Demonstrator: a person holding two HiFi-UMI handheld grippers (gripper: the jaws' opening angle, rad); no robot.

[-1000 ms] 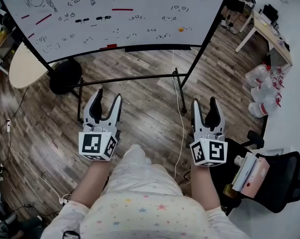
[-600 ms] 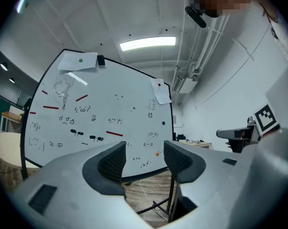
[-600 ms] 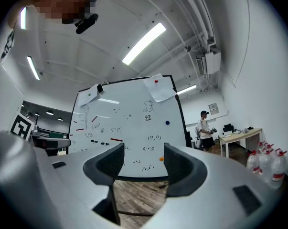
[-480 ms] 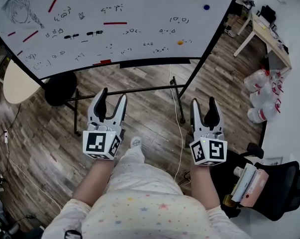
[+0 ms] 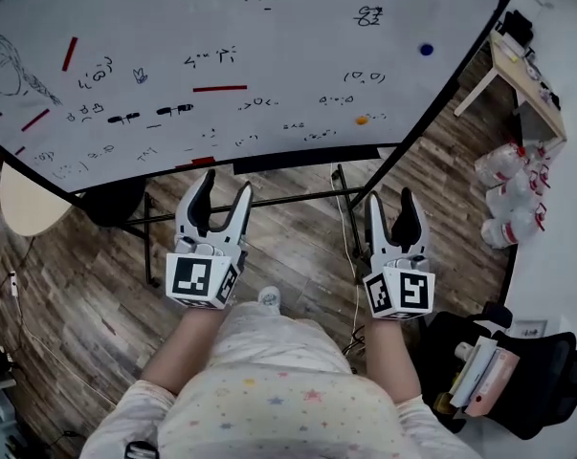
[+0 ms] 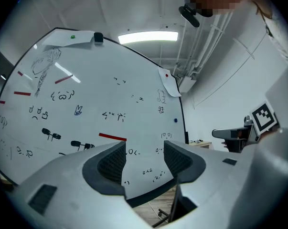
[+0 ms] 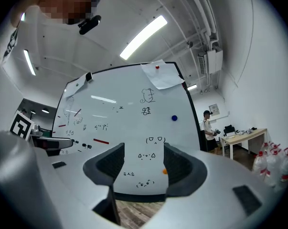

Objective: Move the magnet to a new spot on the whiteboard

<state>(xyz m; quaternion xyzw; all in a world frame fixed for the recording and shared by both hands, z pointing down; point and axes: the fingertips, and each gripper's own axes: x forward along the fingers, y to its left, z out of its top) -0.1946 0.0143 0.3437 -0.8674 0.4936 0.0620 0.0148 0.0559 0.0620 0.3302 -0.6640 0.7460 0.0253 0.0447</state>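
Observation:
The whiteboard (image 5: 269, 36) fills the top of the head view, covered with small doodles. On it sit a round blue magnet (image 5: 426, 50), a round orange magnet (image 5: 363, 120) and several red bar magnets, one at the middle (image 5: 220, 88). My left gripper (image 5: 223, 185) is open and empty just below the board's lower edge. My right gripper (image 5: 391, 199) is open and empty too, below the orange magnet. In the left gripper view the red bar (image 6: 112, 137) lies just left of the jaws. In the right gripper view the blue magnet (image 7: 174, 118) shows above the jaws, and the orange magnet (image 7: 164, 171) peeks past the right jaw.
The board's black stand bar (image 5: 298, 199) crosses the wooden floor in front of me. A round beige table (image 5: 30, 204) stands at left; a desk (image 5: 522, 75), water bottles (image 5: 513, 194) and a black chair (image 5: 499, 371) at right. A person (image 7: 208, 128) stands beyond the board.
The whiteboard has come nearer and fills more of the head view. Both grippers now sit closer to its lower edge, and both stay open and empty.

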